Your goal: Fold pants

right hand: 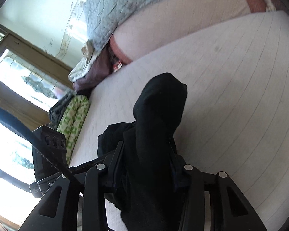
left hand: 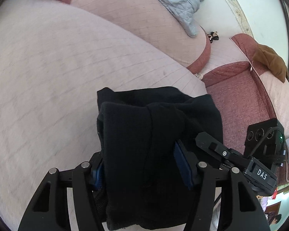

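While your left tool and right tool each clench bunched black pants, pale quilted bed lies beneath.

The pants hang bunched between the jaws of the left gripper, above the near cushion of the sofa. The right gripper is just beside them, on the right. Behind the near cushion lies a second cushion, and a quilt rests on its far edge. A small bow clip sits past that cushion's right corner. A cloth lies on the sofa arm at the far right.

In the right wrist view, the pants sit between the jaws of the right gripper. A patterned pillow lies at the cushion's left edge.
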A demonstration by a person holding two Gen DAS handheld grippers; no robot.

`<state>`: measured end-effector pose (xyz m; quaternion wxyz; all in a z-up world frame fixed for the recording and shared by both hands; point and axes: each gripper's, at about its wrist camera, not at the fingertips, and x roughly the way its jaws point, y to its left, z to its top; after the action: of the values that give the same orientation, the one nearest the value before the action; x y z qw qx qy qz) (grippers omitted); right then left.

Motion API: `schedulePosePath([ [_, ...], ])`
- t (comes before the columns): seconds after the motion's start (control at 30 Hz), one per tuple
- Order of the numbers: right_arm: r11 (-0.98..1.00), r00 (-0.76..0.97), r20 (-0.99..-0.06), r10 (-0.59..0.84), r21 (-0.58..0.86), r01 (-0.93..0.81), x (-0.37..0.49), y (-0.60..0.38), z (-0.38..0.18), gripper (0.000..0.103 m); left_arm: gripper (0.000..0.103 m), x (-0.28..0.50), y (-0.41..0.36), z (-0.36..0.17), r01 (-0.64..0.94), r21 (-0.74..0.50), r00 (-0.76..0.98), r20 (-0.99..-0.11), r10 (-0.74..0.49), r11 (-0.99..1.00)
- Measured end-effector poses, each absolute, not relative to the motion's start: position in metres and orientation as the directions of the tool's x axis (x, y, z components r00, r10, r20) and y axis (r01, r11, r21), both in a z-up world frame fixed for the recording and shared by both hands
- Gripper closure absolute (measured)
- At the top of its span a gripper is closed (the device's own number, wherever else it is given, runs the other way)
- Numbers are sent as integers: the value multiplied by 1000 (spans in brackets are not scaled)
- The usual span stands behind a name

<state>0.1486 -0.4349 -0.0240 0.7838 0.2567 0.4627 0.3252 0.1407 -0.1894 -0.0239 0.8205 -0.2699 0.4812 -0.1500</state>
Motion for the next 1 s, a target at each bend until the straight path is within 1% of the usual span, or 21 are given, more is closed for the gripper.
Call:
schedulePosePath([
  [0.17, 695, 426, -575, 698, 686, -215, 185, -460, -25, 59, 42, 191, -201, -34, -23, -580, 465, -727, -505, 814],
  [0.27, 726, 448, -607, 656, 670, -156, 208, -472, -39, 59, 42, 220, -202, -57, -81, -517, 428, -790, -439, 852],
  [0.33, 755, 445, -649, 617, 649, -99, 224, -479, -57, 54, 41, 232, -198, -73, -128, -510, 399, -812, -426, 851],
  [0.37, 775, 446, -674, 589, 628, -74, 229, -483, -63, 45, 40, 234, -195, -77, -142, -536, 393, -802, -450, 832],
  [0.4, 797, 446, -700, 558, 602, -51, 232, -485, -69, 38, 40, 234, -191, -75, -150, -555, 392, -793, -466, 818],
  [0.43, 810, 447, -716, 537, 585, -37, 232, -491, -73, 38, 40, 232, -189, -72, -148, -562, 387, -790, -476, 814],
  [0.47, 805, 454, -708, 542, 591, -39, 230, -494, -73, 38, 40, 228, -186, -66, -139, -571, 391, -783, -485, 809],
  [0.57, 798, 503, -671, 545, 599, -66, 212, -510, -58, 28, 40, 212, -176, -45, -115, -596, 431, -750, -501, 794],
  [0.67, 777, 517, -625, 585, 615, -136, 185, -515, -40, 28, 40, 199, -170, -23, -91, -619, 491, -709, -506, 780],
  [0.73, 756, 505, -597, 623, 626, -192, 160, -508, -32, 28, 40, 199, -175, -15, -73, -628, 501, -695, -516, 775],
  [0.8, 756, 502, -590, 633, 611, -235, 138, -495, -28, 28, 40, 206, -186, -12, -50, -646, 506, -674, -538, 761],
  [0.9, 762, 512, -579, 634, 580, -288, 116, -477, -27, 27, 40, 222, -204, -17, -45, -628, 498, -688, -528, 777],
  [0.93, 762, 509, -579, 637, 571, -304, 112, -469, -30, 26, 40, 227, -207, -22, -54, -614, 492, -702, -514, 787],
  [0.97, 758, 494, -583, 645, 571, -316, 111, -463, -36, 21, 40, 234, -210, -32, -82, -582, 478, -735, -481, 809],
  [1.0, 759, 487, -589, 645, 568, -318, 112, -460, -41, 19, 40, 237, -209, -40, -110, -553, 466, -763, -449, 826],
])
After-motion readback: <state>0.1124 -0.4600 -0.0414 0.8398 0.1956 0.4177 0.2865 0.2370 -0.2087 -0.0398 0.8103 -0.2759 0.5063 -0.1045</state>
